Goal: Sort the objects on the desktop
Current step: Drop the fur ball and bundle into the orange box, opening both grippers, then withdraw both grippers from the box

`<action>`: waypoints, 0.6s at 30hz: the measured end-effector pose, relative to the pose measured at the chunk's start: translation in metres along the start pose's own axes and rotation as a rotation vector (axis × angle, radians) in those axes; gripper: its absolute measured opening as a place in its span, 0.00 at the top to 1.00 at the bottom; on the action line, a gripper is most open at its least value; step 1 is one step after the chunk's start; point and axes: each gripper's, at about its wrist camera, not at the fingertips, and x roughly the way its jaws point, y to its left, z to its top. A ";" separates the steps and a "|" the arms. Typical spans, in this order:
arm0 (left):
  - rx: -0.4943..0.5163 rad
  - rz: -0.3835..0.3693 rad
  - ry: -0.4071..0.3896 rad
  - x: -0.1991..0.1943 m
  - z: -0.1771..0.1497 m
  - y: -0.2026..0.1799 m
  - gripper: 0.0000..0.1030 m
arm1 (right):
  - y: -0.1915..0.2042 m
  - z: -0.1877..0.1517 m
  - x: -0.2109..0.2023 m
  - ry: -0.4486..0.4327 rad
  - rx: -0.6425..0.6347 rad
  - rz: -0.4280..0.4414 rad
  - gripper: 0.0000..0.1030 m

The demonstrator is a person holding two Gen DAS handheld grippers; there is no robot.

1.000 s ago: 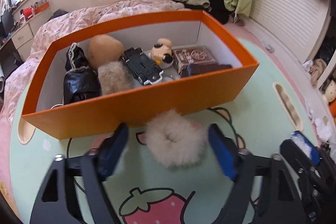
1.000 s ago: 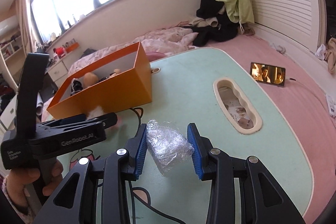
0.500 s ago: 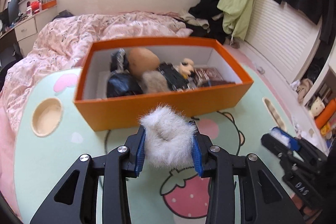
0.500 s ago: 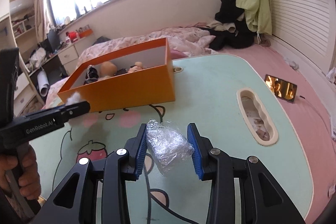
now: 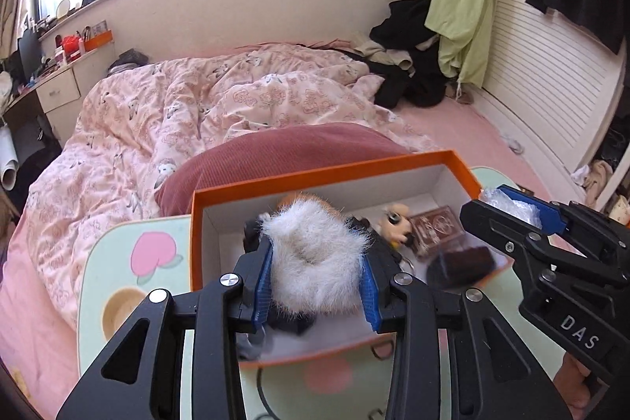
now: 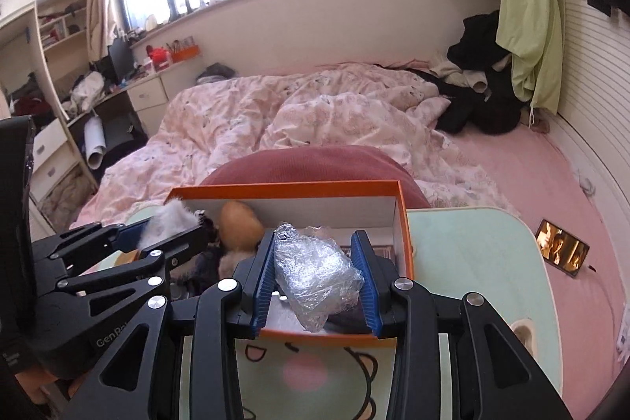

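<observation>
Two loads hang over the orange box [image 5: 334,168] at the tabletop's far edge, poised for dropping: left gripper [image 5: 315,278] pinching the fur pompom [image 5: 315,262], right gripper [image 6: 315,278] pinching crumpled plastic wrap [image 6: 315,270].

Behind the table: a dark red cushion [image 5: 283,154] against a rumpled pink quilt [image 6: 315,109]. Black clothes [image 5: 409,65] heaped at the far right corner, under a hanging green garment [image 6: 527,6]. At left, a cluttered desk [image 6: 130,93] with drawers. On the pink floor at right, a lit phone [image 6: 561,248].
</observation>
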 end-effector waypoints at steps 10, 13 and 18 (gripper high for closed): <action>-0.058 0.014 0.048 0.018 0.002 0.016 0.34 | -0.003 -0.002 0.023 0.027 0.007 -0.060 0.36; -0.045 0.014 0.015 0.008 -0.001 0.015 0.30 | -0.005 -0.006 0.016 0.016 -0.003 -0.072 0.33; -0.038 0.005 0.009 -0.010 -0.010 0.015 0.30 | -0.006 -0.016 0.002 0.001 0.008 -0.093 0.32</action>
